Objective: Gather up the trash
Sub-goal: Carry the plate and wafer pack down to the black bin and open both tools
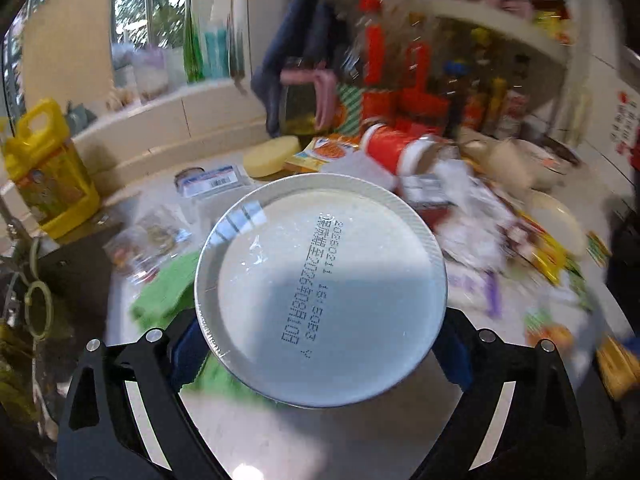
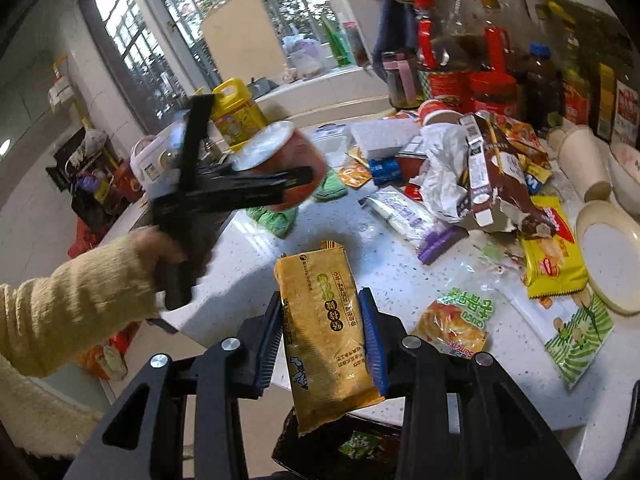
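Note:
My left gripper is shut on a round instant-noodle cup, whose white bottom with a printed date faces the camera. In the right wrist view the same cup shows as red-sided, held in the air by the left gripper above the counter's left part. My right gripper is shut on a golden-yellow snack wrapper, held over a dark bag at the counter's front edge. Several wrappers, cartons and a red paper cup litter the white counter.
A yellow detergent jug stands at the left. A green cloth, a yellow sponge, a white plate, a bowl and many sauce bottles crowd the counter and its back. A window is behind.

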`<state>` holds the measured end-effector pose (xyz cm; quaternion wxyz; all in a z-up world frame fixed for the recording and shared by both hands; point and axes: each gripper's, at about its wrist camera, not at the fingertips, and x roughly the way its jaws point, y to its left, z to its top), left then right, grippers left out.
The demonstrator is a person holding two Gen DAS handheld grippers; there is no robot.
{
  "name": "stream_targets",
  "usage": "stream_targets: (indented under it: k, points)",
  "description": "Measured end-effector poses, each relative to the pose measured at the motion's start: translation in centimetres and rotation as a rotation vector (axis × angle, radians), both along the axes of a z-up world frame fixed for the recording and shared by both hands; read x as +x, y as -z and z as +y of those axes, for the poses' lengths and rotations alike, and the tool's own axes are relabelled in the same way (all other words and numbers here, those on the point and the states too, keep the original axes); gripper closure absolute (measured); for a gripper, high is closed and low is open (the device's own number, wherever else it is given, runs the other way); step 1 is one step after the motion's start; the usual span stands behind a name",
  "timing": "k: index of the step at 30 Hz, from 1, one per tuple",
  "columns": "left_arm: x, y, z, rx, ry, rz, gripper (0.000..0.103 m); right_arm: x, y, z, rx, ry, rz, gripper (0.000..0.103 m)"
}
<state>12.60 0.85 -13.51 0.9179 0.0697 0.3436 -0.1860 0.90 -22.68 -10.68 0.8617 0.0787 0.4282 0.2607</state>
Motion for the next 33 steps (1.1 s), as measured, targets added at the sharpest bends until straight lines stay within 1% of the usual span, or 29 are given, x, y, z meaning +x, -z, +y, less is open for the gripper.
stream_targets:
  k: [1,4,5,7,8,11,13,14,15,16,17,18,19,21,23,24,25,26,27,29,31,33]
  points:
    - [-2.0,-0.5,0.6,0.004,0.011,0.0,0.013,-0.2,-0.2,0.1,-0.005,-0.009,-0.001,0.065]
    - [-8.7,-1.0,2.1,0.008,0.064,0.052,0.013,-1.8,-0.4,0.3,-0.034,-0.035,-0.001,0.065]
    - [-10.5,-0.8,2.4,0.007,0.075,0.075,0.013,-2.2,-0.3,0.3,-0.038,-0.039,0.007,0.065]
    - [-15.0,-0.2,3.0,0.001,0.105,0.156,0.013,-3.9,0.1,0.3,-0.054,-0.051,0.04,0.065]
    - [-17.4,0.6,3.0,-0.003,0.125,0.213,0.013,-4.6,0.3,0.3,-0.055,-0.055,0.053,0.065]
    - [-21.2,3.8,2.7,-0.011,0.144,0.341,0.013,-7.2,1.9,0.3,-0.062,-0.064,0.135,0.065]
    - [-22.9,7.6,2.2,-0.001,0.144,0.445,0.013,-8.8,4.0,0.6,-0.067,-0.07,0.201,0.065]
    - [-23.3,8.7,2.0,-0.005,0.146,0.475,0.013,-9.2,5.0,0.8,-0.072,-0.071,0.226,0.065]
    - [-23.8,10.6,1.7,-0.007,0.154,0.517,0.013,-9.8,6.5,1.0,-0.085,-0.075,0.258,0.065]
    - [-24.3,12.4,1.2,0.011,0.161,0.543,0.013,-10.1,7.5,1.2,-0.095,-0.077,0.278,0.065]
    - [-24.6,13.7,0.9,0.022,0.17,0.562,0.013,-10.6,9.4,1.6,-0.104,-0.08,0.317,0.065]
    - [-24.7,15.3,0.5,0.034,0.175,0.584,0.013,-10.9,10.6,1.9,-0.113,-0.084,0.335,0.065]
    - [-24.6,17.4,0.1,0.033,0.172,0.623,0.013,-11.1,11.6,2.1,-0.123,-0.089,0.349,0.065]
    - [-24.3,19.8,-0.2,0.034,0.16,0.67,0.013,-11.4,14.4,2.7,-0.156,-0.104,0.397,0.065]
    - [-24.0,21.8,-0.8,0.059,0.16,0.692,0.013,-11.6,16.5,3.2,-0.2,-0.109,0.422,0.061]
    - [-23.8,22.4,-0.9,0.068,0.152,0.702,0.013,-11.6,17.4,3.2,-0.224,-0.102,0.433,0.055]
    - [-23.5,23.1,-1.1,0.081,0.137,0.718,0.013,-11.5,17.9,3.2,-0.238,-0.094,0.438,0.04]
    - [-23.3,23.5,-1.2,0.091,0.13,0.734,0.013,-11.4,18.4,3.0,-0.253,-0.072,0.441,0.03]
    - [-23.0,24.1,-1.4,0.1,0.125,0.765,0.012,-11.3,18.4,2.8,-0.261,-0.055,0.44,0.028]
    - [-22.7,24.2,-1.3,0.099,0.118,0.779,0.011,-11.0,18.0,2.2,-0.272,-0.02,0.432,0.02]
    - [-22.5,23.7,-1.2,0.088,0.116,0.781,0.011,-10.9,16.9,1.7,-0.257,-0.005,0.405,0.02]
    - [-22.2,22.7,-0.6,0.031,0.118,0.777,0.01,-10.7,15.1,1.0,-0.247,0.019,0.368,0.018]
